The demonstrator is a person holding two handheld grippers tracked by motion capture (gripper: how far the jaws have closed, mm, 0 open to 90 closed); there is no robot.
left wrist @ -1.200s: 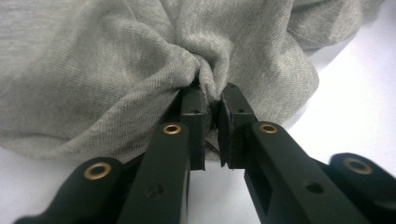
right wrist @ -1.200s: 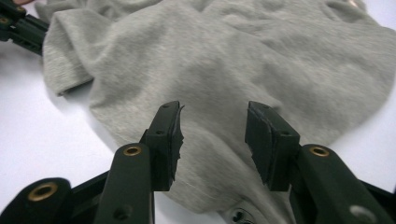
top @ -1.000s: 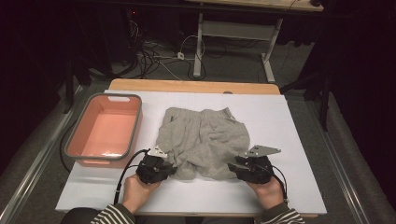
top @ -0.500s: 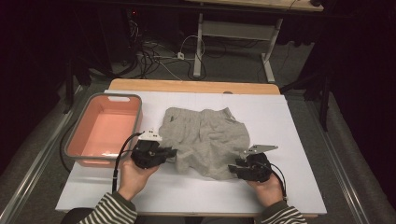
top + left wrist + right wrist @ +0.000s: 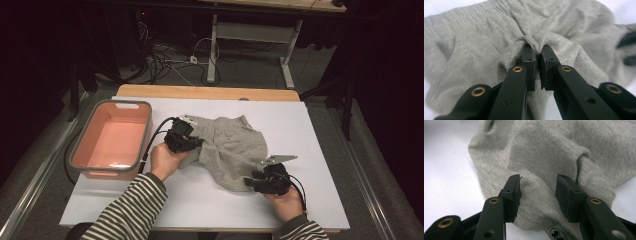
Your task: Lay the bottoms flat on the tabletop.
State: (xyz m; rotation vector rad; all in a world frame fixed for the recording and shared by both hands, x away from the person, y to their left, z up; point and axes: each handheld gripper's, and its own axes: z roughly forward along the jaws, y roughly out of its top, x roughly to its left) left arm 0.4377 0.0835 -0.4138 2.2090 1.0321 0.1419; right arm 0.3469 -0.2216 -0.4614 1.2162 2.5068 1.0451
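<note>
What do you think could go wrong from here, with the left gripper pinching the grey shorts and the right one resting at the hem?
The left gripper pinches only a small bunch of the grey shorts, so the fabric may slip out if pulled hard. The right gripper has its jaws apart over the hem, not clamped, so that corner may drag across the white table and spoil the fold. The pink tub sits close beside the left hand, so a wide swing might knock it.
</note>
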